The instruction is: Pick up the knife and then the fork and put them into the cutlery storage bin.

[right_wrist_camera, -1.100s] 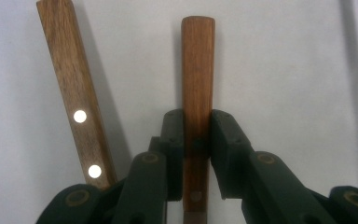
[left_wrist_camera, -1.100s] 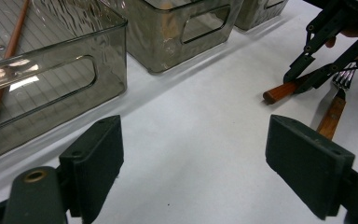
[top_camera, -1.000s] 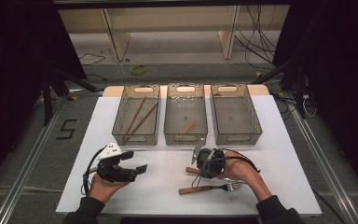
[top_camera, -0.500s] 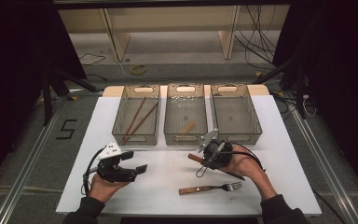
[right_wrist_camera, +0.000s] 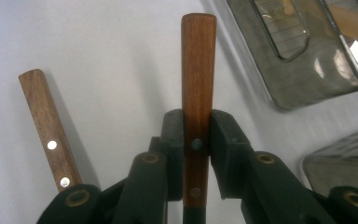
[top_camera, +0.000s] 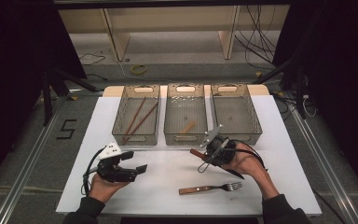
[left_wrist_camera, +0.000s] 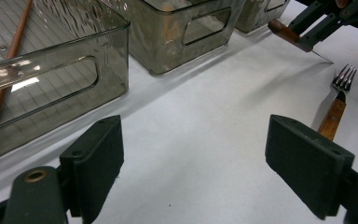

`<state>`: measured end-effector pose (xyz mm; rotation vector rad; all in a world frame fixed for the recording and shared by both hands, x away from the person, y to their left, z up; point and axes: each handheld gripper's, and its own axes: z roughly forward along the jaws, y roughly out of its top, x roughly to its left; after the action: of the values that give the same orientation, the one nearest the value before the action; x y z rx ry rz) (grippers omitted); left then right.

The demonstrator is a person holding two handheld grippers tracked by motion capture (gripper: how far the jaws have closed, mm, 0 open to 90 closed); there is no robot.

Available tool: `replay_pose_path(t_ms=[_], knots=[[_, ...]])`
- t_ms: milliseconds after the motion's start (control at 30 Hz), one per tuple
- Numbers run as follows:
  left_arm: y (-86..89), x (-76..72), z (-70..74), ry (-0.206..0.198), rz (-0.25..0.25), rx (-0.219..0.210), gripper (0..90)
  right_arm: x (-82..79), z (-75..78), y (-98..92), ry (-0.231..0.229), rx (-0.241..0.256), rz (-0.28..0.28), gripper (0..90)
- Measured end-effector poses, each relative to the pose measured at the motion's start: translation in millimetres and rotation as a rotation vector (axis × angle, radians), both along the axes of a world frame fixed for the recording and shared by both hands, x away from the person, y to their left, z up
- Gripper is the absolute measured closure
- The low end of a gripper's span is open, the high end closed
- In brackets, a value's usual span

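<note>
Knife (right_wrist_camera: 198, 70) handle reddish-brown wood; fork (top_camera: 209, 189) silver, brown handle; bins (top_camera: 185, 116) smoky grey; table (top_camera: 168, 186) white.

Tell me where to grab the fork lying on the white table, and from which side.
Grip the fork by its wooden handle, coming straight down from above. It lies flat with the handle toward the open left gripper, so set the jaws across its narrow width, clear of the tines.

Wooden knife handle (right_wrist_camera: 198, 93) — smooth, matt

L gripper (top_camera: 129, 169) low over table, fingers (left_wrist_camera: 93, 163) wide apart — R gripper (right_wrist_camera: 196, 135) raised, fingers clamped tight
</note>
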<state>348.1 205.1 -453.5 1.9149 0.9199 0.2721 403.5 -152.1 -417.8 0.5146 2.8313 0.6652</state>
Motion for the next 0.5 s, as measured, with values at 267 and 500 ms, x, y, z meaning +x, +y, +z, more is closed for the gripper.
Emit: replay_pose_path(t_ms=[267, 500], knots=[[0.2, -0.1, 0.2, -0.002, -0.001, 0.0, 19.0, 2.0, 9.2, -8.7, -0.021, 0.032, -0.027, 76.6], [0.6, 0.0, 0.4, -0.005, -0.001, -0.001, 19.0, 5.6, 19.9, -22.7, -0.034, 0.106, -0.076, 76.7]])
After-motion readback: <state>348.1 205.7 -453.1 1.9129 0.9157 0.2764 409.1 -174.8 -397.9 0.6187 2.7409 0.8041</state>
